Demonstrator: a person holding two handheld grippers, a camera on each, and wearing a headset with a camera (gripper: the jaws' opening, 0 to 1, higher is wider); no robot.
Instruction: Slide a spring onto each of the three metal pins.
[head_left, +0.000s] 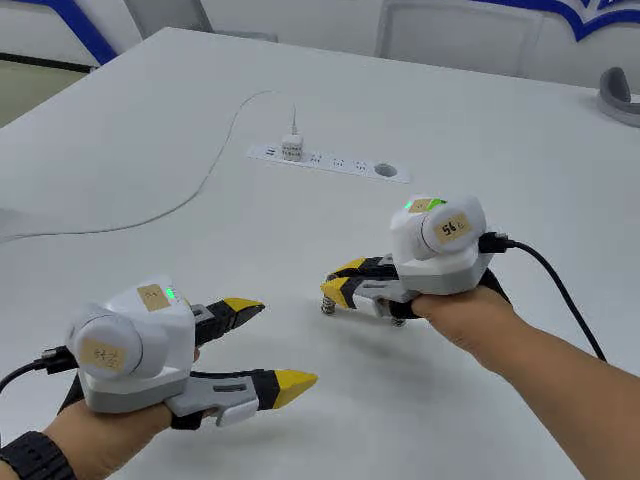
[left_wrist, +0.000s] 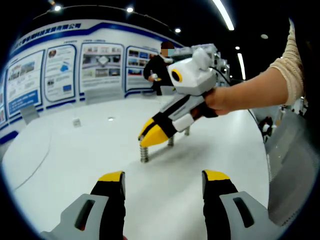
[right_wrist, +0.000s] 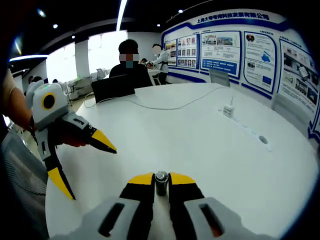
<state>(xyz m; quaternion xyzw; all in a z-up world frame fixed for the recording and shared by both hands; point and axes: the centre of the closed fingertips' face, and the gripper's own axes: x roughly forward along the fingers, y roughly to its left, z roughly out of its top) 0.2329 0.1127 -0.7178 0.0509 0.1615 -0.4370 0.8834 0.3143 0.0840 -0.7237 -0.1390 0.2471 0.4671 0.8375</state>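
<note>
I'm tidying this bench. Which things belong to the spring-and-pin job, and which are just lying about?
Job: spring gripped by the right tongs; metal pins; left tongs, open.
Lying about: power strip; charger plugged into it; white cable; grey curved object, far right.

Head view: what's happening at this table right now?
A person holds a gripper in each hand over a white table. The right gripper is shut on a spring that is coiled around the end one of three metal pins. The left gripper hangs open and empty off to the side. Whether the other two pins carry springs is too small to tell.
</note>
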